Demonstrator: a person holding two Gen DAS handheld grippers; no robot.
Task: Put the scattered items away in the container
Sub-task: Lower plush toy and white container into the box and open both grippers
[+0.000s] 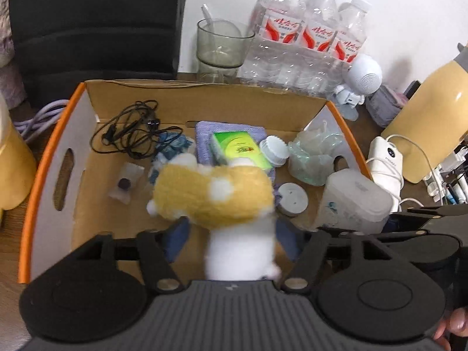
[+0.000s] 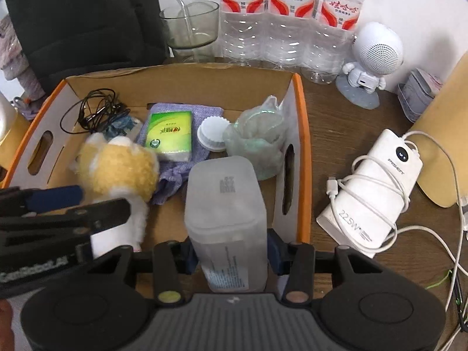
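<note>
An open cardboard box with orange rims lies below both grippers. A yellow and white plush toy, blurred, hangs over the box between the fingers of my left gripper. The jaws stand open, with a gap between the left pad and the toy's white body. My right gripper is shut on a frosted plastic case, held over the box's near right corner. Inside the box lie black earphones, a green tissue pack, a purple cloth, a white cap and a clear greenish bag.
Behind the box stand a glass cup, a pack of water bottles and a white robot speaker. On the wooden table to the right lie a white power bank wrapped in cable and a yellow object. A black chair is at the back left.
</note>
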